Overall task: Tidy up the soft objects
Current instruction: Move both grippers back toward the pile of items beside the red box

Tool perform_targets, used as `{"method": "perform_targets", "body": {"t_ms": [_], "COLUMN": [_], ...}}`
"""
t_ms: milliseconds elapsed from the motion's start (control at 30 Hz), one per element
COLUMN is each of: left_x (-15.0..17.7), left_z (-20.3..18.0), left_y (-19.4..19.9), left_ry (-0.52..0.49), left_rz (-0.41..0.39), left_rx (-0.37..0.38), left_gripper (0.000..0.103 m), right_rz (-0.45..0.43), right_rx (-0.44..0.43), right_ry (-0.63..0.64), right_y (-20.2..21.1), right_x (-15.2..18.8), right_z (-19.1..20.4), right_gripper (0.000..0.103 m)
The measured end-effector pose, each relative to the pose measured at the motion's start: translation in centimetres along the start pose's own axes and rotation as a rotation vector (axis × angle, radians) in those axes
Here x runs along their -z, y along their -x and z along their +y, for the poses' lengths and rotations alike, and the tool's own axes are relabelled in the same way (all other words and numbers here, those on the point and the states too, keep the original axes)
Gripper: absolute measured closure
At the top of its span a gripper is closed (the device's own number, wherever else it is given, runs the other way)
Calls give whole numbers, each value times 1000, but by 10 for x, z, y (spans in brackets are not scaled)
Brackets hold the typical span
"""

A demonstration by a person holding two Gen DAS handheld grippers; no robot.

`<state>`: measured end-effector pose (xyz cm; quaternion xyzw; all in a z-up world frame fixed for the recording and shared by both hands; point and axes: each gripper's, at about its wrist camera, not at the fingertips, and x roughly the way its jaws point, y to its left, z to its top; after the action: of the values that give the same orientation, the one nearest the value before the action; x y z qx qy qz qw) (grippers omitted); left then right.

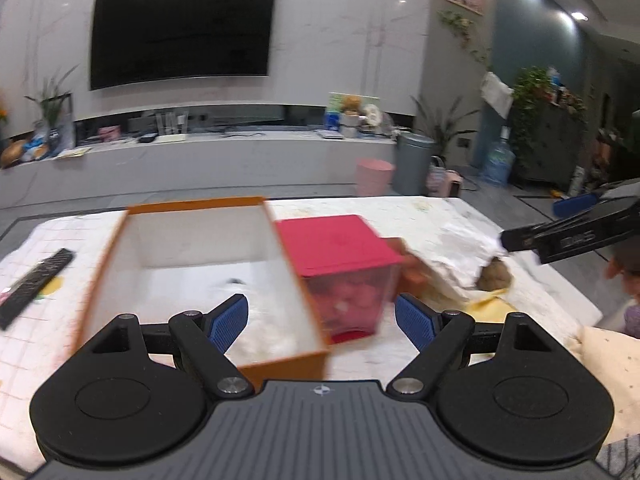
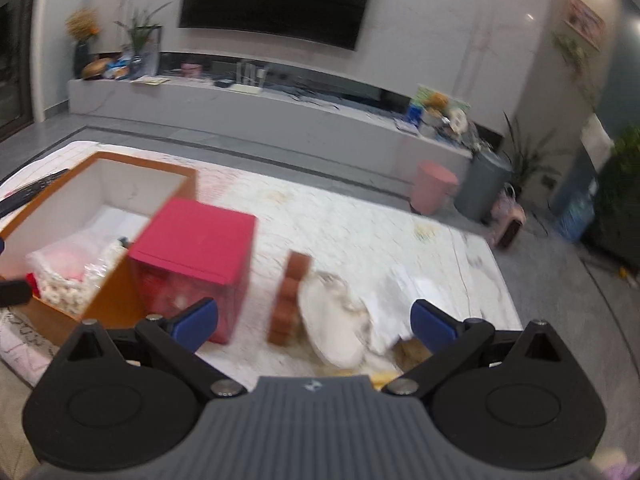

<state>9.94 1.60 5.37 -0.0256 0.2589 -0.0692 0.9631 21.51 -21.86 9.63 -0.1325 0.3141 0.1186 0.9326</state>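
An orange box (image 1: 100, 272) with a white inside stands on the white-covered table; it also shows in the right wrist view (image 2: 108, 308), holding pink and white soft things (image 2: 68, 272). A clear box with a red lid (image 1: 336, 244) stands right of it, seen also in the right wrist view (image 2: 196, 240). White soft items (image 2: 336, 320) and a brown block strip (image 2: 290, 300) lie further right, with a brown soft lump (image 1: 496, 276). My left gripper (image 1: 322, 316) is open over the orange box's near right corner. My right gripper (image 2: 314, 318) is open above the white items.
A black remote (image 1: 34, 284) lies left of the orange box. The table's cloth (image 2: 360, 224) stretches beyond. A pink bin (image 1: 374, 176) and a grey bin (image 1: 414, 162) stand on the floor behind, before a TV wall unit. A cushion (image 1: 612, 364) sits at right.
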Motion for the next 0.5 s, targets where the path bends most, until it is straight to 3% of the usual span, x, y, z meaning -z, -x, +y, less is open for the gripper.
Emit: {"method": "perform_targets", "body": {"t_ms": [267,500], "left_x": [24,53], "left_z": [-56,-79], "left_y": [-36,-51], "left_ry": [-57,-118], "left_rz": [-16,14], "left_rx": [103,167], "left_gripper": [5,5], "right_rz": [82,156], "right_rx": [74,4], "right_ry": [-16,-284], "right_y": [-34,-53], "right_x": [34,55], "right_z": [-36,-80], "right_gripper": [3,3]}}
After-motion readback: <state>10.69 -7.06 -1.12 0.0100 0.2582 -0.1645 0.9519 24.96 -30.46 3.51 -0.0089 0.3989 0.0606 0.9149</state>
